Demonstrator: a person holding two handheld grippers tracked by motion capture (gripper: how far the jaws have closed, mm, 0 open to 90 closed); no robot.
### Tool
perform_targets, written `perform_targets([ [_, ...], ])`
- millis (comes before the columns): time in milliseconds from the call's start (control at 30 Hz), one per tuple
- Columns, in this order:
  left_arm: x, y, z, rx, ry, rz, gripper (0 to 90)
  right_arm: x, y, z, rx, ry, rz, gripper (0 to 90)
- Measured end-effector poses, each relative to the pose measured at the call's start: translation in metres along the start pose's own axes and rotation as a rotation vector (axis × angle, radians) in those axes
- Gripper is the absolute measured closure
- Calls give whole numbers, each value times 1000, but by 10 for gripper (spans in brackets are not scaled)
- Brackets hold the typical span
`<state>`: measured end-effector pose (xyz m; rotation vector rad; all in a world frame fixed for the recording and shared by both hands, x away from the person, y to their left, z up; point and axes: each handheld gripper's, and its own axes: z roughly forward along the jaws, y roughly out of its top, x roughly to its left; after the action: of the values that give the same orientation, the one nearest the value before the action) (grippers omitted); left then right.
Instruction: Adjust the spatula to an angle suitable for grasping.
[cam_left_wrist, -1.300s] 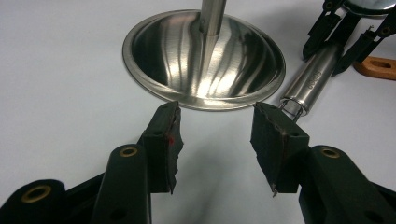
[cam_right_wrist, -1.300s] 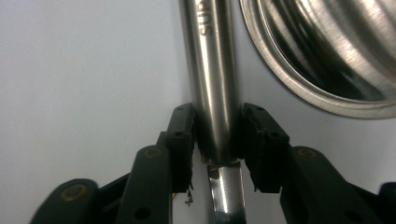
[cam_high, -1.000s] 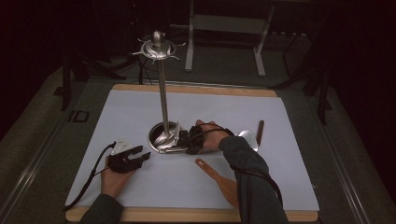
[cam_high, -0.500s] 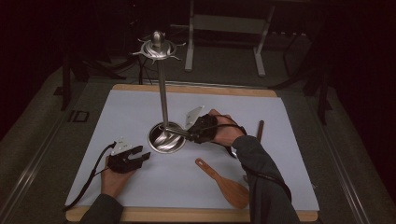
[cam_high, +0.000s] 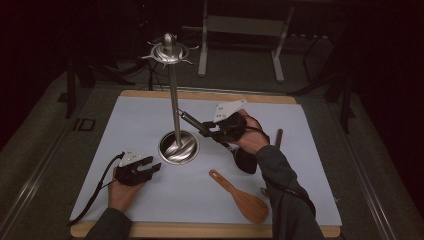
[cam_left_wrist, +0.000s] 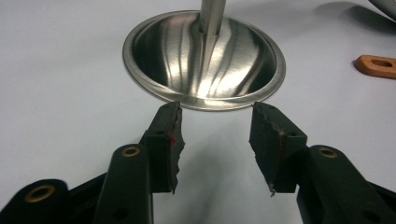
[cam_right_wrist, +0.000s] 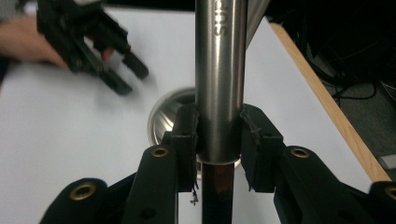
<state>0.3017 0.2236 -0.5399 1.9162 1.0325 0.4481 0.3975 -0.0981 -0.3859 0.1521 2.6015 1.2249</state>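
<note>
Within the last second the right tongs (cam_high: 209, 131) had come up off the desk (cam_high: 150, 115). A second earlier they sat low against the base of the stand (cam_high: 178, 146); half a second earlier they were just above it. Now they hung in the air to the right of the stand's pole (cam_high: 173, 100), clenched on the steel-handled utensil (cam_high: 192, 122). That utensil was therefore off the desk, its bright handle slanting up and left toward the pole, with its free end near the pole but apart from it. In the right gripper view both pads pinched the steel tube (cam_right_wrist: 219, 70) close to where it met a darker lower section. A dark rounded shape below the hand (cam_high: 245, 160) was probably the utensil's head, though that could not be told for sure. The left tongs (cam_high: 150, 167) had kept their place at the near left of the desk, released and holding nothing, jaws spread toward the base (cam_left_wrist: 204, 60) without touching it. As the right arm rose it uncovered the wooden spatula (cam_high: 240, 195), which lay flat near the front edge. The pickup looked finished. What seemed to remain was carrying the utensil up to the hooked crown (cam_high: 169, 50) at the top of the pole, well above the tongs. That would call for a long lift and careful aiming of the handle's end at a hook.
</note>
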Motion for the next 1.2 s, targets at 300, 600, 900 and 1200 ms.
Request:
perform_targets([
  [300,1,0,0,2,2,-6,539,-4,1,-13,-91,-60,71,692],
  [600,1,0,0,2,3,-8,534,-8,-1,-29,-221,-121,167,693],
  [900,1,0,0,2,3,-8,532,-9,-5,-40,-327,-168,261,693],
  [1200,1,0,0,2,3,-7,531,-3,2,-45,-397,-189,276,693],
])
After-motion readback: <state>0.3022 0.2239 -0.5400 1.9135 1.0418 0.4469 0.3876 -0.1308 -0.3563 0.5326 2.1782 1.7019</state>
